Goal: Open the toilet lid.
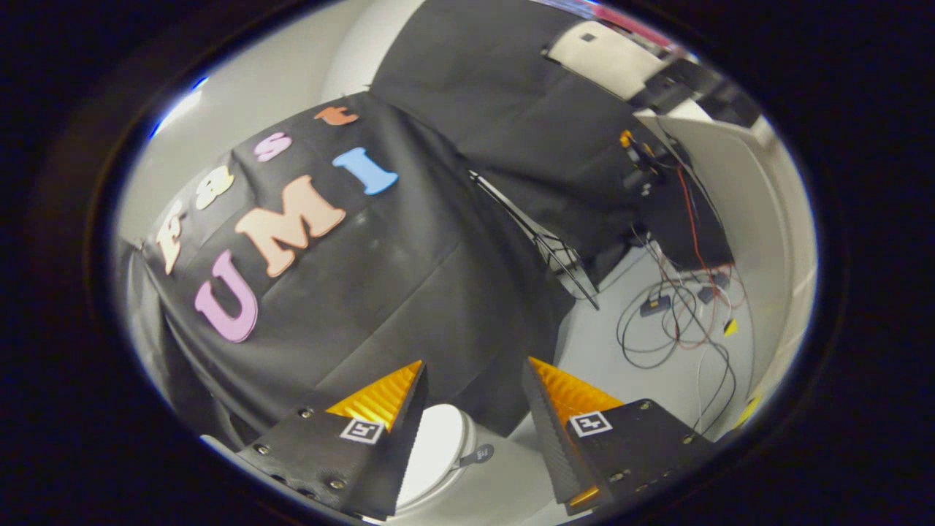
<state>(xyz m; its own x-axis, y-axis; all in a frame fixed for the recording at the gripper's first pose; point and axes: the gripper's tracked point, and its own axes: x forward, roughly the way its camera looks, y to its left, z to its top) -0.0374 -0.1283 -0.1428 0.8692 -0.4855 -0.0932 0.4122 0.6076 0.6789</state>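
A white toilet [437,449] shows low between my two fingers, partly hidden by one finger [380,431]. Its rounded white lid looks down and flat. My gripper [473,372] is open, with a wide gap and nothing between the fingers. It hangs well above the toilet and is tilted, so the room looks rotated. A small dark tab [476,456] sticks out at the toilet's side toward the other finger [577,431].
The booth's black cloth wall [380,277] stands just behind the toilet. Beyond the other finger the pale floor [606,351] carries a tangle of cables [676,314] and small boxes. A black stand [562,263] leans beside the cloth. White panels [738,190] lie further off.
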